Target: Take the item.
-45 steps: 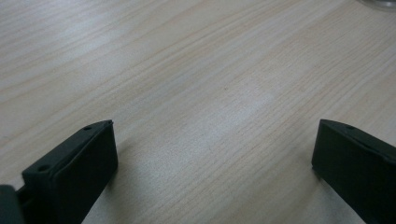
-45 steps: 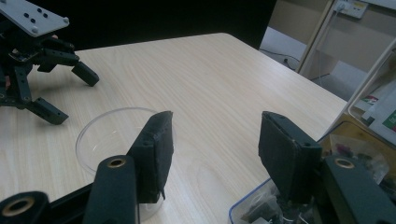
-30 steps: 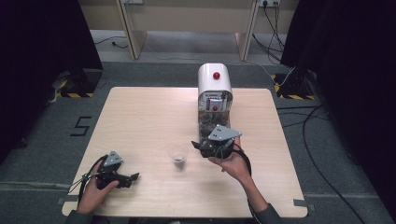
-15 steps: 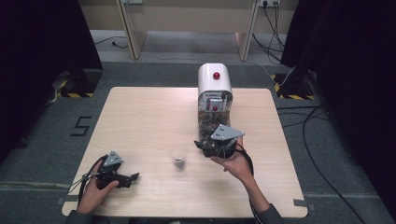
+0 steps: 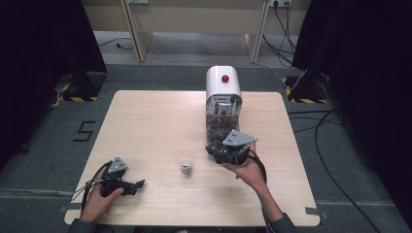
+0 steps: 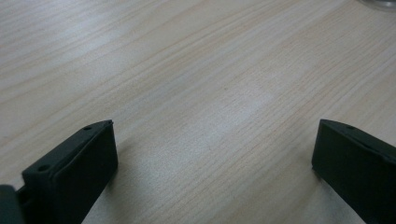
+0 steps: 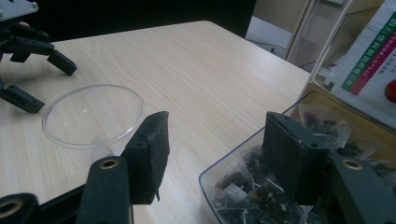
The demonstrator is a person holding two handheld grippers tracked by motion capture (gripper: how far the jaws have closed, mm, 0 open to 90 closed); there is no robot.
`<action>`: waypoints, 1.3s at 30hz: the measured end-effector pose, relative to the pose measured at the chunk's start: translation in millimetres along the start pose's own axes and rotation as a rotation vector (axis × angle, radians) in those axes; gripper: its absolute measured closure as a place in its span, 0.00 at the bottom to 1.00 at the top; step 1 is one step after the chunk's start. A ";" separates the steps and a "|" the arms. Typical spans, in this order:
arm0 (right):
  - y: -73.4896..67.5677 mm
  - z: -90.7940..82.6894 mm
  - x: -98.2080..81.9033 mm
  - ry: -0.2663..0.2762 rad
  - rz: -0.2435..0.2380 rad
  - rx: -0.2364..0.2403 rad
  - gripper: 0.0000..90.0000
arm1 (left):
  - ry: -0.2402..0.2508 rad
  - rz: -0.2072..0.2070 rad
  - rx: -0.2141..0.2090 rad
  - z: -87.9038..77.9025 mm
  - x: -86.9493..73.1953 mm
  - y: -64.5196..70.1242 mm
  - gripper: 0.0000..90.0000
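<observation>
High view: almost nothing had changed over the last second. The right gripper [image 5: 216,151] had crept only slightly at the near end of the clear tray [image 5: 218,136] that sat at the foot of the white dispenser [image 5: 223,90]. The clear cup [image 5: 185,161] stood where it had stood, just left of that gripper near the middle of the table [image 5: 145,121]. A little dark matter lay in its bottom.

The left gripper [image 5: 138,185] had stayed put at the near left corner, well apart from the cup. In the left gripper view its jaws stood wide over bare wood, with nothing between them.

In the right gripper view the right gripper [image 7: 215,154] had its jaws partly apart and gripped nothing. One jaw hung over the tabletop beside the cup [image 7: 93,116]. The other stood over the tray's [image 7: 210,179] near-left corner, above the small dark packets [image 7: 243,191] heaped inside. Whether that jaw touched a packet could not be told.

So small a shift probably meant the hand was lining up rather than travelling. The likely job was to lift a packet from the tray and bring it to the cup, and no packet had been taken yet. The jaws would need to dip into the heap and close on a single packet.
</observation>
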State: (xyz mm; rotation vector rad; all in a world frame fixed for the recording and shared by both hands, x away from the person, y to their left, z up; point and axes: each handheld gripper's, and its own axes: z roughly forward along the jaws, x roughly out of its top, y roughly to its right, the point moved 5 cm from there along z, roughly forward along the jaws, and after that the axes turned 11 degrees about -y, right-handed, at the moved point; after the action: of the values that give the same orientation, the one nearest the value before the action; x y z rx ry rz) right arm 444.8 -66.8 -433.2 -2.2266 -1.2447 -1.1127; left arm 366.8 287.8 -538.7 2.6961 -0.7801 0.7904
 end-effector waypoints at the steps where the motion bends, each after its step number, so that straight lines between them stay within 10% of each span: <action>1: 0.6 -0.4 -0.8 -0.003 -0.001 -0.001 0.47 | 0.000 0.000 0.000 0.0 0.0 0.0 0.00; 39: 19.9 -23.3 -40.7 -0.043 0.081 -0.059 0.46 | 0.000 0.000 0.000 0.0 0.0 0.1 0.00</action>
State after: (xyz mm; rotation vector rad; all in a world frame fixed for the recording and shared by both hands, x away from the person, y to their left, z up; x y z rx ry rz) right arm 438.3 -114.9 -448.8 -2.3343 -1.1410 -1.0888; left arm 366.8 287.8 -538.6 2.6961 -0.7801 0.7903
